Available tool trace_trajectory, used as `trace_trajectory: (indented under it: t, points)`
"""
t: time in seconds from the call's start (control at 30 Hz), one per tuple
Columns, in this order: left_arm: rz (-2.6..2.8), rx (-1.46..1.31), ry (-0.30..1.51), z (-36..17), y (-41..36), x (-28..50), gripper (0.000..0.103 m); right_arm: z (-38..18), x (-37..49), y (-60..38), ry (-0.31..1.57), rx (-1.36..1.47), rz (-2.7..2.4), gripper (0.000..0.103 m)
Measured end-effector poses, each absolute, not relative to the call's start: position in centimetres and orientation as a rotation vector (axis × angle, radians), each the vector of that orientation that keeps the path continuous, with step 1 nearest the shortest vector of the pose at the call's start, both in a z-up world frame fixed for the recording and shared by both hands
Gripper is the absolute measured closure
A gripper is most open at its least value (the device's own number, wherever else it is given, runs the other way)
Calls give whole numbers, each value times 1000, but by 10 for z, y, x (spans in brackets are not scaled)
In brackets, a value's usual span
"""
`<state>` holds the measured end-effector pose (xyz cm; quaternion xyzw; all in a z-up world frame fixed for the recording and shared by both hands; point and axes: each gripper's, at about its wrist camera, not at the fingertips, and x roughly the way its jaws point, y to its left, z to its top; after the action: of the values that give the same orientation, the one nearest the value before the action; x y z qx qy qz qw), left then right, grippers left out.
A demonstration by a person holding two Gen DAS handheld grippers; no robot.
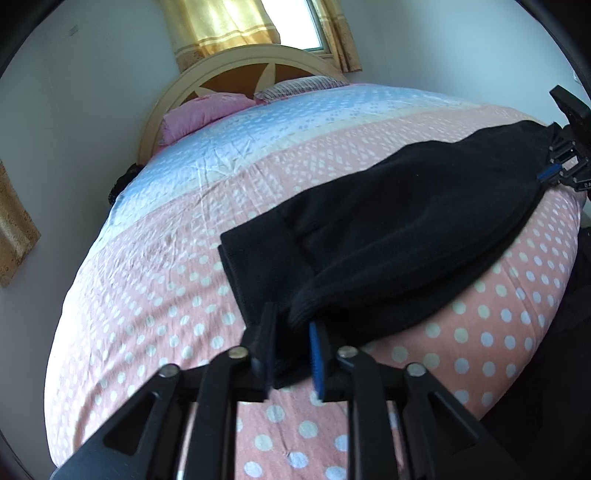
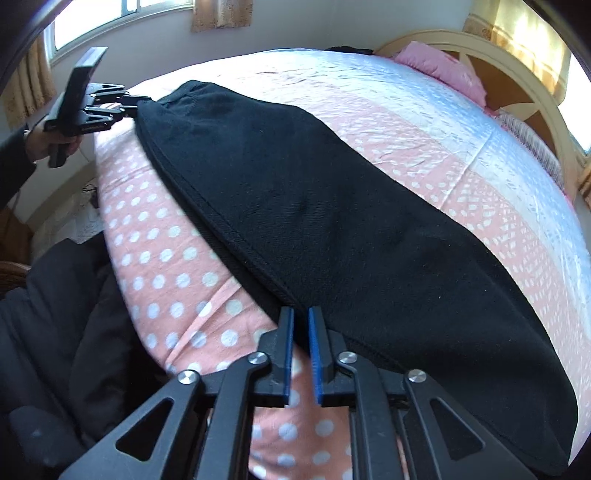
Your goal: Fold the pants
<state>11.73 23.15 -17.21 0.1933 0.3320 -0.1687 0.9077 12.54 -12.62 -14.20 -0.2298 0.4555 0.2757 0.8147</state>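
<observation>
From the left wrist camera, the left gripper (image 1: 293, 345) reaches forward and down over a bed (image 1: 155, 266), its jaws standing a little apart with a thick fold of the black pants (image 1: 388, 236) bunched between them; the cloth fills the gap, so it looks clamped on that corner. The pants lie across the near right part of the bed, doubled lengthwise, running from this gripper away to the far right, where the right gripper (image 1: 550, 173) meets the other end at the bed's edge. Holding both ends at once suggests the garment is being kept taut and straight so it can be folded over. The bedspread is pink with white dots nearby, turning pale blue farther off. A pink pillow (image 1: 195, 114) and a striped pillow (image 1: 299, 88) rest against a cream headboard (image 1: 229, 61), with gold curtains (image 1: 221, 26) around a window behind. From the right wrist camera, the right gripper (image 2: 301, 338) points steeply down with its jaws nearly together, and the hemmed edge of the pants (image 2: 314, 206) sits pinched in the narrow gap. The pants stretch away to the far left, where the left gripper (image 2: 129, 107), carried in a person's hand (image 2: 48, 142), grips the far end. Dark clothing lies beside the bed at the near left.
</observation>
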Motion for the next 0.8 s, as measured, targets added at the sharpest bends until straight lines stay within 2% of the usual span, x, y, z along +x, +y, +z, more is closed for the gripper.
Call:
trace_trajectory:
  t: [0.07, 0.1, 0.13, 0.2, 0.33, 0.37, 0.43, 0.47, 0.5, 0.6, 0.8]
  points:
    - [-350, 425, 692, -171, 235, 114, 72, -129, 123, -135, 955, -474, 609, 92]
    - [-348, 441, 690, -169, 237, 110, 65, -123, 124, -140, 945, -461, 612, 92]
    - [-344, 453, 682, -167, 240, 107, 62, -114, 126, -146, 932, -438, 612, 92]
    - [-322, 461, 669, -163, 248, 101, 48, -99, 133, -154, 911, -392, 617, 91]
    - [-244, 403, 638, -148, 273, 98, 47, -76, 154, -158, 866, -309, 617, 89]
    - [-226, 371, 620, -143, 277, 99, 47, -72, 162, -155, 859, -284, 615, 86]
    - [-217, 309, 591, -135, 275, 102, 46, -66, 183, -148, 855, -205, 633, 72]
    - [-227, 294, 570, -132, 269, 104, 46, -66, 192, -142, 861, -169, 646, 59]
    - [-236, 289, 550, -129, 259, 106, 45, -66, 204, -136, 867, -132, 660, 57]
    - [-312, 257, 534, -130, 229, 115, 40, -75, 239, -115, 884, -90, 639, 57]
    - [-445, 297, 573, -155, 159, 135, 40, -110, 309, -89, 995, 88, 612, 58]
